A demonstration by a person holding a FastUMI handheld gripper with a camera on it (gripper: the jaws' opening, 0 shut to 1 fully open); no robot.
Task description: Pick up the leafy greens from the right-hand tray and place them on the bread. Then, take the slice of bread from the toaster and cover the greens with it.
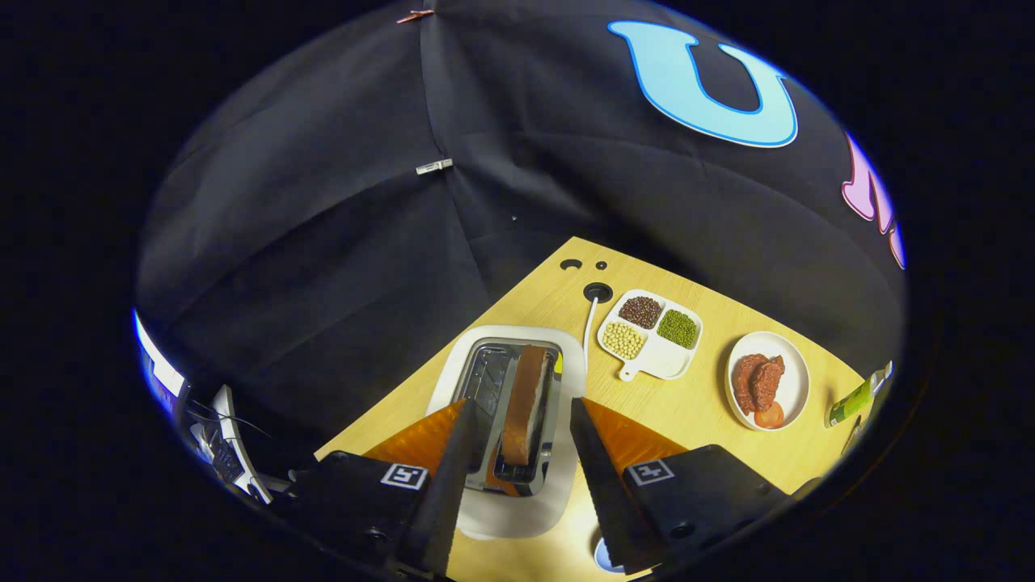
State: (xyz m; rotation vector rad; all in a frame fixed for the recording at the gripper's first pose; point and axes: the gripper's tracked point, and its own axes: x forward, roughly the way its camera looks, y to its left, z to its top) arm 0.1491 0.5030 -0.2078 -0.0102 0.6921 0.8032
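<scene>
A white toaster with a metal top stands on the wooden table, right below and between my fingers. A brown slice of bread stands upright in its right slot. My gripper hangs over the toaster, open, with one finger on each side of the slice and neither finger touching it.
Beyond the toaster lies a white divided dish with brown, green and pale beans. To its right sits a white plate with reddish meat and a tomato slice. A green bottle lies near the table's right edge. The toaster's white cord runs into a table hole.
</scene>
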